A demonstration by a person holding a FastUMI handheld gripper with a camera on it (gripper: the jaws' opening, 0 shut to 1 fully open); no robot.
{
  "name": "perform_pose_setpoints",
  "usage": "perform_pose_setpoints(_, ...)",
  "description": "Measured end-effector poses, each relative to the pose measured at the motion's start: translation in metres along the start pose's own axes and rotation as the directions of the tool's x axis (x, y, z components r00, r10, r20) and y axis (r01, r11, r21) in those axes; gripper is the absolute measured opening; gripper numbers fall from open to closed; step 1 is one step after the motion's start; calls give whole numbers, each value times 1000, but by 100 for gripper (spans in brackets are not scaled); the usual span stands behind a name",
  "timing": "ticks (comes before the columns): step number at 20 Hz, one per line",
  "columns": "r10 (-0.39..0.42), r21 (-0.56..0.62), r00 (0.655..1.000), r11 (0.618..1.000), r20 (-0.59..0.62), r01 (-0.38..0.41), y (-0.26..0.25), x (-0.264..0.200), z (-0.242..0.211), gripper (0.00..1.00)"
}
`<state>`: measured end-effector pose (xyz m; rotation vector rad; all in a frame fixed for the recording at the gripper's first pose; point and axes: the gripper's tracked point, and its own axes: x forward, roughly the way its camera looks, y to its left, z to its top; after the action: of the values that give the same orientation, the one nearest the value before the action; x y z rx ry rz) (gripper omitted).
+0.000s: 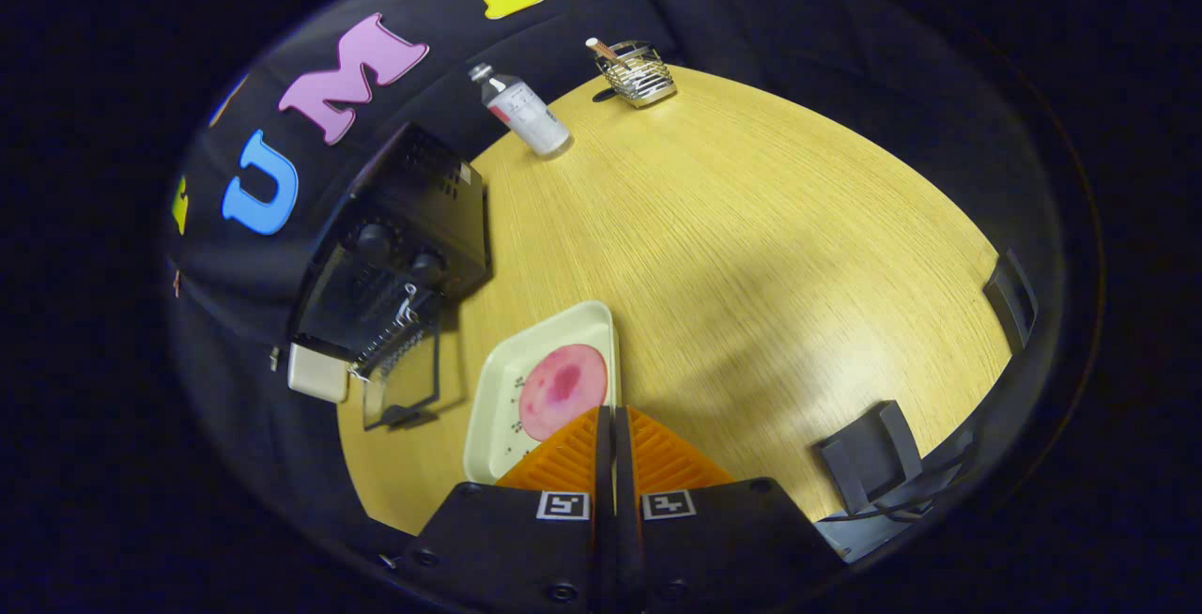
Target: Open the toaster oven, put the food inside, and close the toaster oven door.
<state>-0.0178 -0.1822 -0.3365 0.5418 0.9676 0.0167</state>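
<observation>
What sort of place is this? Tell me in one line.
Probably a staged kitchen test booth: a wooden table against black cloth, holding an open toaster oven, a food tray and a bottle. The gripper is shut.

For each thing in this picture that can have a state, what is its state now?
toaster oven: door open, hanging down.
gripper: fingers shut, empty, tips over the tray's near edge.
food: pink round piece, lying on the tray, just ahead of the fingers.
tray: flat on the table, beside the oven.
bottle: upright, capped.
wire rack: standing, something inside it.
</observation>
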Motion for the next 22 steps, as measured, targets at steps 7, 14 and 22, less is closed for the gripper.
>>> perform_pose_setpoints(7, -142, -104, 986, 986, -84, 133, -6, 23, -34, 8)
perform_pose_setpoints(14, -238, -193, 968, 957, -84, 219, 9, 30, -31, 9)
perform_pose_setpoints(22, 3, 321, 998, 947, -70, 20, 37, 26, -53, 6)
